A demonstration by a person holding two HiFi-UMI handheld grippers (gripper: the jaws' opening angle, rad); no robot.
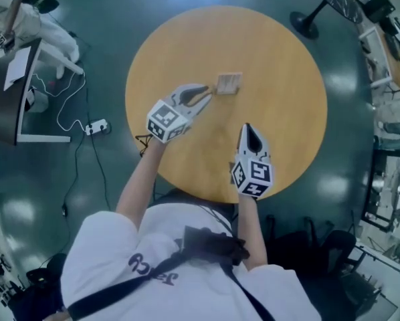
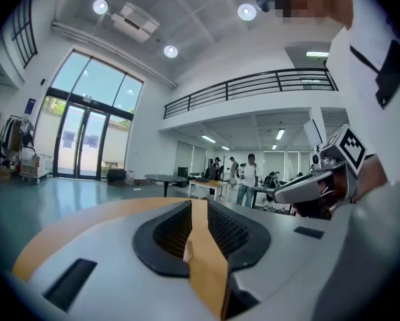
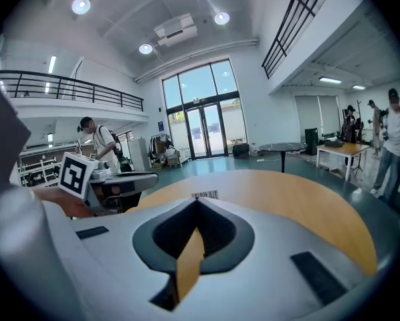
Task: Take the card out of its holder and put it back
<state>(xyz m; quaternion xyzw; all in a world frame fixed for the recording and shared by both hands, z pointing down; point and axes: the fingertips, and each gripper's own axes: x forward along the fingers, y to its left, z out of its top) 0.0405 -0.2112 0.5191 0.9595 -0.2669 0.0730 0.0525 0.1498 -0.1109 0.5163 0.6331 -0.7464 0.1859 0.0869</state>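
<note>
On the round wooden table (image 1: 280, 65) lies a small pale card holder with the card (image 1: 230, 83). In the right gripper view its barcode label (image 3: 203, 194) peeks over the jaws. My left gripper (image 1: 210, 91) lies just left of the holder, its jaws a little apart and the tips at the holder's edge. In the left gripper view the left gripper (image 2: 198, 204) shows table through the gap, with a small pale edge low in it; I cannot tell what that is. My right gripper (image 1: 247, 127) rests nearer me, shut and empty, its jaws meeting at the tip (image 3: 196, 200).
The table edge curves close in front of the person holding the grippers. On the dark floor to the left lie a power strip (image 1: 96, 126) with cables and a desk (image 1: 13, 92). A stand base (image 1: 306, 24) sits beyond the table at the upper right.
</note>
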